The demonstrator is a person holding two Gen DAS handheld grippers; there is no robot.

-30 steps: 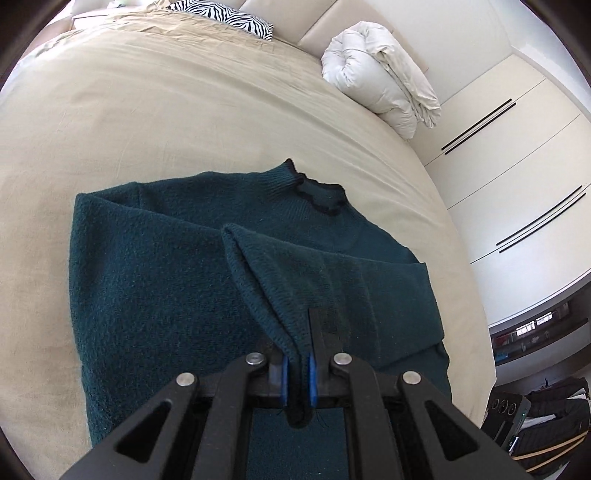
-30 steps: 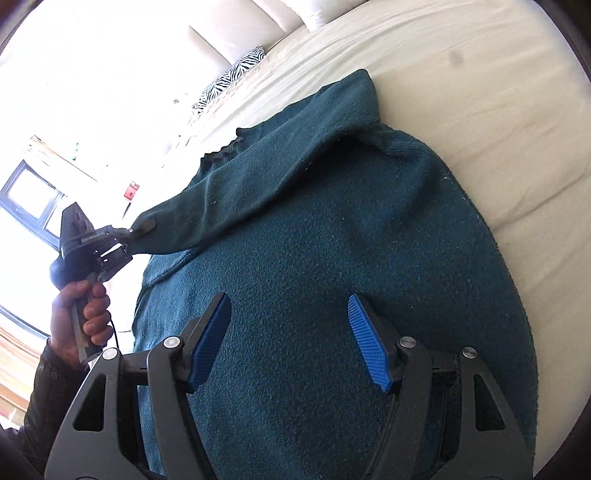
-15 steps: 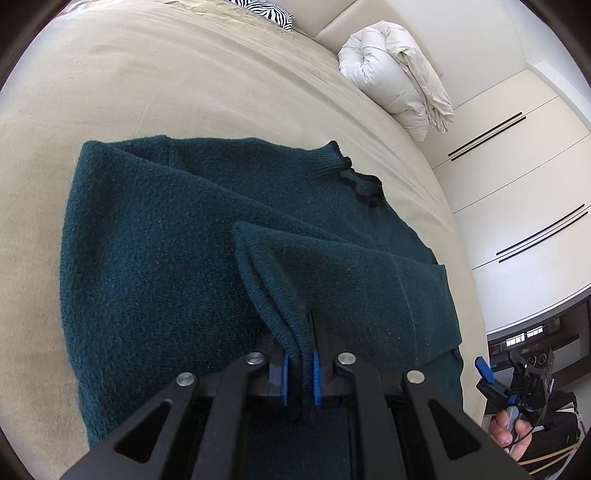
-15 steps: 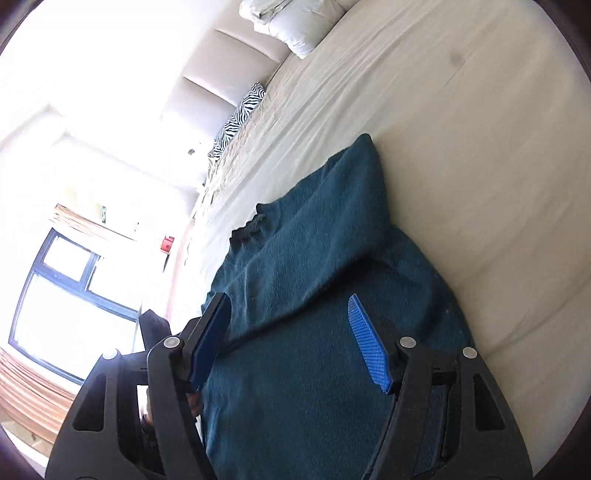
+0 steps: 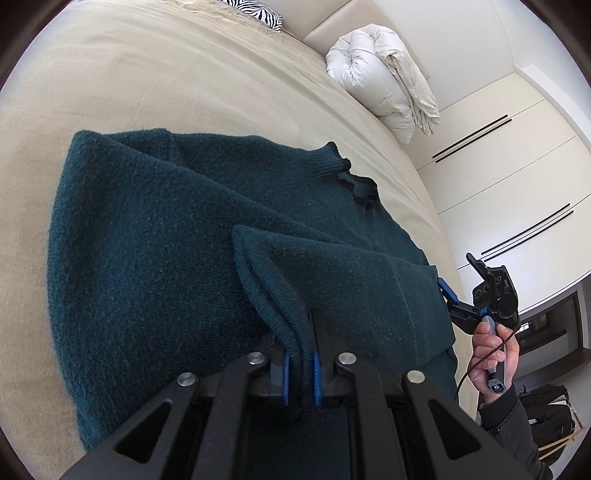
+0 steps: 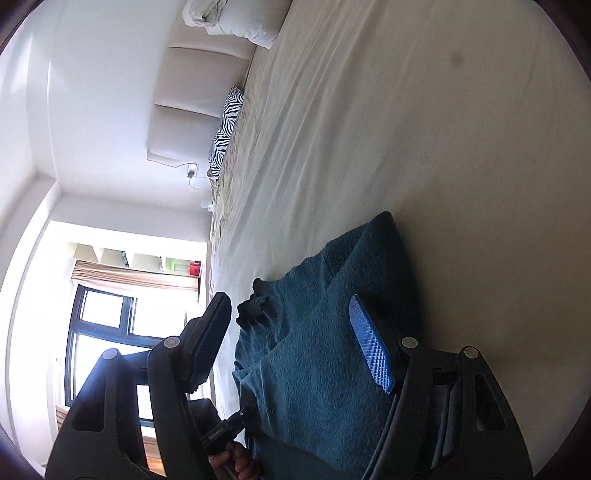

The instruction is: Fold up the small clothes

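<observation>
A dark teal knit sweater (image 5: pixel 155 258) lies flat on the beige bed (image 5: pixel 184 81), collar (image 5: pixel 354 184) toward the headboard. My left gripper (image 5: pixel 299 365) is shut on the cuff of a sleeve (image 5: pixel 351 280) and holds it folded across the sweater's body. My right gripper (image 6: pixel 295 343) is open and empty, tilted, above the sweater's edge (image 6: pixel 317 362); it also shows in the left wrist view (image 5: pixel 476 295), held in a hand beside the bed's right side.
A rolled white duvet (image 5: pixel 380 77) and a zebra pillow (image 5: pixel 255 11) lie at the headboard. White wardrobe doors (image 5: pixel 517 177) stand to the right. A window (image 6: pixel 107 332) is on the far side.
My left gripper carried the sleeve further over the sweater's body. My right gripper lifted away from the sweater, rolled sideways and moved off to the bed's right side.
</observation>
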